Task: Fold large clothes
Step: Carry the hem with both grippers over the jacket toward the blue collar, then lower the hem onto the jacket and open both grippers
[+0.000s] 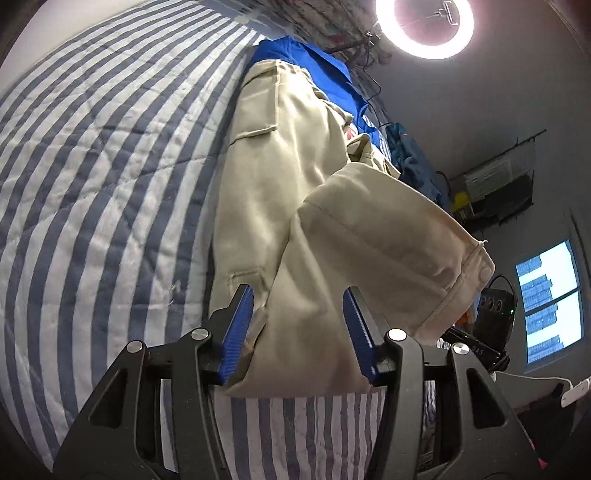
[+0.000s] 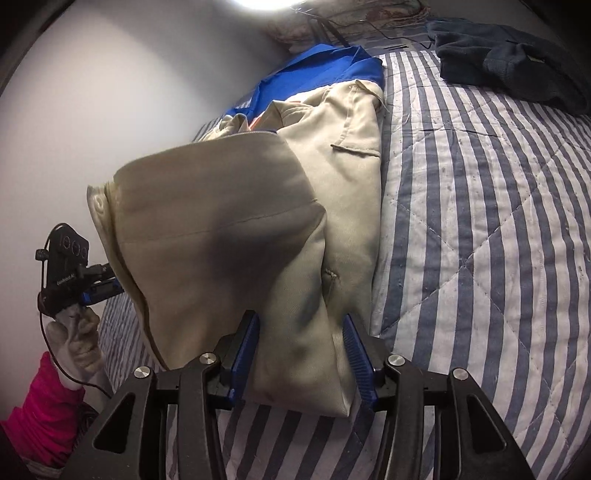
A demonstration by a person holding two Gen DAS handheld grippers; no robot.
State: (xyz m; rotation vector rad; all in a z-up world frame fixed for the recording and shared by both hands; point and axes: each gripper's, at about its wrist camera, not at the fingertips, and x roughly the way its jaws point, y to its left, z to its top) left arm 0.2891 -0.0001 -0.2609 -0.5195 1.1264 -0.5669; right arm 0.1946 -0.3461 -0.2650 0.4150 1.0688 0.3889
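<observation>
A beige jacket (image 1: 280,184) lies lengthwise on the striped quilt (image 1: 92,166), with one sleeve (image 1: 388,240) folded across its body and the snap cuff at the right. My left gripper (image 1: 299,328) straddles the jacket's near end, its blue pads apart with beige cloth between them and no clear pinch. In the right wrist view the same jacket (image 2: 351,192) and puffed-up sleeve (image 2: 207,206) fill the middle. My right gripper (image 2: 301,347) stands open around the near hem, cloth filling the gap. The left gripper (image 2: 107,291) shows by the cuff, held by a gloved hand (image 2: 77,343).
A blue garment (image 2: 325,62) lies under the jacket's far end. A dark navy garment (image 2: 509,62) sits at the quilt's (image 2: 480,221) far right. A teal cloth (image 1: 413,158) hangs beyond the bed. A ring light (image 1: 424,26) glares above; a window (image 1: 550,299) is at right.
</observation>
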